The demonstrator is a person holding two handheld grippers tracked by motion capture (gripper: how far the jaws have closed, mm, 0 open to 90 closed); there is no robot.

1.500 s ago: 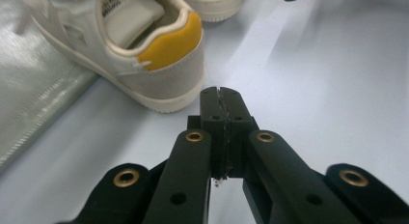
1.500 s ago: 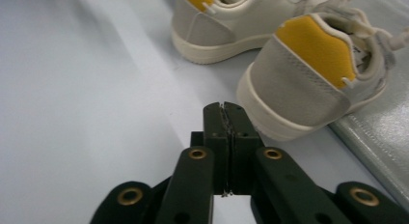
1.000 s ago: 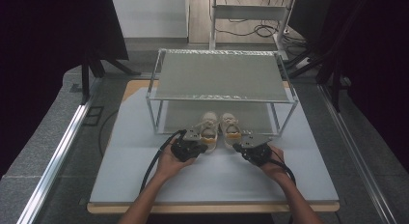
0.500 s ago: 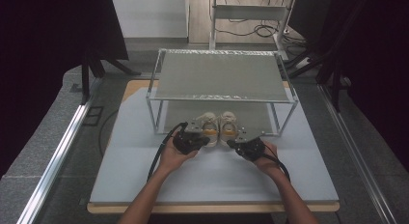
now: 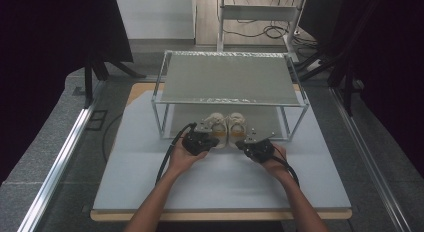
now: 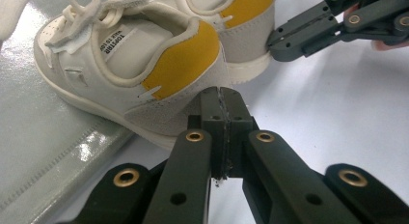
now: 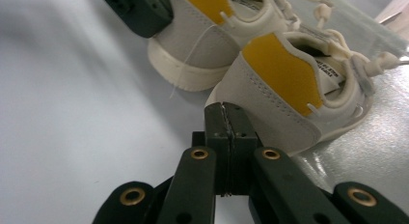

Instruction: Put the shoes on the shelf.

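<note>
Both pairs of fingers are pressed fully together and hold nothing: the left gripper [image 6: 223, 96] has its tips at the grey suede heel of the left sneaker [image 6: 130, 64], and the right gripper [image 7: 223, 113] has its tips at the heel of the right sneaker [image 7: 294, 84]. Each shoe lies at about 12 o'clock from its own gripper, long axis running 6 to 12 with the toe away from the person, so each hand is nearest its own shoe. The pair sits side by side, touching or nearly so, at the front edge under the wire shelf rack [image 5: 230, 79] on the white counter [image 5: 150, 182].
</note>
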